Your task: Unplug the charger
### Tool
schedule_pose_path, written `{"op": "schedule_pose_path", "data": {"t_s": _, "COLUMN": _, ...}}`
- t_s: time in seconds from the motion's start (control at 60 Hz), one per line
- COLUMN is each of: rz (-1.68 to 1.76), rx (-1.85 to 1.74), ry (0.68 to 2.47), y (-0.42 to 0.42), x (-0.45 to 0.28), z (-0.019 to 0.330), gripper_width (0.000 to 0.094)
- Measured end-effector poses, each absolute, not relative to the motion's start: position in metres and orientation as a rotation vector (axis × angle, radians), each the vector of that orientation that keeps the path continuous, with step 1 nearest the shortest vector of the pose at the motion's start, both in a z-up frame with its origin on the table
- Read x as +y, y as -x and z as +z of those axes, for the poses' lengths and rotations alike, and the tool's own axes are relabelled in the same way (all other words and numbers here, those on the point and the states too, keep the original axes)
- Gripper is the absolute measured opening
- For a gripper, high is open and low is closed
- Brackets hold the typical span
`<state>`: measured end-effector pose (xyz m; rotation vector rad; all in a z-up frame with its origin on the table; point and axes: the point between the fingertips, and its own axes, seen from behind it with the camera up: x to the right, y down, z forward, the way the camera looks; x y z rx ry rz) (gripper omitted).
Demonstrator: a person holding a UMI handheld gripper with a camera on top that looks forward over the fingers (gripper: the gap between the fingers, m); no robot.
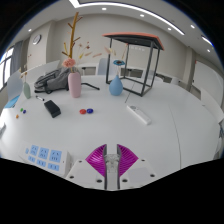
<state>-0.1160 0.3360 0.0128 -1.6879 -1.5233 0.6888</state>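
My gripper (112,160) is above the near edge of a white table (160,140). Its two magenta pads (97,158) stand close together with a narrow gap. A small whitish-grey thing (112,156), which looks like the charger, is pinched between them; its shape is hard to make out. A white power strip (45,155) with blue-rimmed sockets lies on the table just left of the fingers. No plug shows in the sockets that I can see.
Beyond the fingers stand a pink vase with branches (74,84), a blue vase (116,85), a flat black object (51,108), two small balls (85,111) and a white bar-shaped thing (139,115). A black-framed stand (135,45) rises at the back.
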Motion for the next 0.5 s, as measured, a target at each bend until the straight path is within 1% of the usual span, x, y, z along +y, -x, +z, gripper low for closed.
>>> {"op": "schedule_pose_path", "data": {"t_s": 0.05, "rz": 0.680, "rx": -1.548, "ry": 1.704, "y": 0.131, "x": 0.346, "z": 0.001, "gripper_width": 0.0157}}
{"op": "schedule_pose_path", "data": {"t_s": 0.067, "rz": 0.674, "rx": -1.553, "ry": 1.704, "y": 0.112, "x": 0.340, "z": -0.001, "gripper_width": 0.0172}}
{"op": "schedule_pose_path", "data": {"t_s": 0.15, "rz": 0.659, "rx": -1.573, "ry": 1.702, "y": 0.120, "x": 0.346, "z": -0.011, "gripper_width": 0.0236}}
{"op": "schedule_pose_path", "data": {"t_s": 0.167, "rz": 0.654, "rx": -1.571, "ry": 1.705, "y": 0.112, "x": 0.347, "z": -0.007, "gripper_width": 0.0250}}
{"op": "schedule_pose_path", "data": {"t_s": 0.217, "rz": 0.628, "rx": -1.571, "ry": 1.702, "y": 0.101, "x": 0.349, "z": -0.012, "gripper_width": 0.0330}}
{"op": "schedule_pose_path", "data": {"t_s": 0.25, "rz": 0.621, "rx": -1.571, "ry": 1.704, "y": 0.109, "x": 0.354, "z": -0.005, "gripper_width": 0.0427}}
{"op": "schedule_pose_path", "data": {"t_s": 0.267, "rz": 0.618, "rx": -1.568, "ry": 1.704, "y": 0.101, "x": 0.353, "z": -0.005, "gripper_width": 0.0502}}
{"op": "schedule_pose_path", "data": {"t_s": 0.333, "rz": 0.632, "rx": -1.566, "ry": 1.698, "y": 0.091, "x": 0.347, "z": 0.004, "gripper_width": 0.0860}}
{"op": "schedule_pose_path", "data": {"t_s": 0.35, "rz": 0.637, "rx": -1.567, "ry": 1.698, "y": 0.088, "x": 0.344, "z": 0.007, "gripper_width": 0.0852}}
{"op": "schedule_pose_path", "data": {"t_s": 0.367, "rz": 0.635, "rx": -1.576, "ry": 1.698, "y": 0.102, "x": 0.348, "z": 0.011, "gripper_width": 0.0828}}
{"op": "schedule_pose_path", "data": {"t_s": 0.383, "rz": 0.640, "rx": -1.576, "ry": 1.698, "y": 0.095, "x": 0.346, "z": 0.014, "gripper_width": 0.0822}}
{"op": "schedule_pose_path", "data": {"t_s": 0.45, "rz": 0.637, "rx": -1.589, "ry": 1.693, "y": 0.079, "x": 0.335, "z": 0.033, "gripper_width": 0.0852}}
{"op": "schedule_pose_path", "data": {"t_s": 0.5, "rz": 0.632, "rx": -1.611, "ry": 1.697, "y": 0.063, "x": 0.323, "z": 0.049, "gripper_width": 0.0854}}
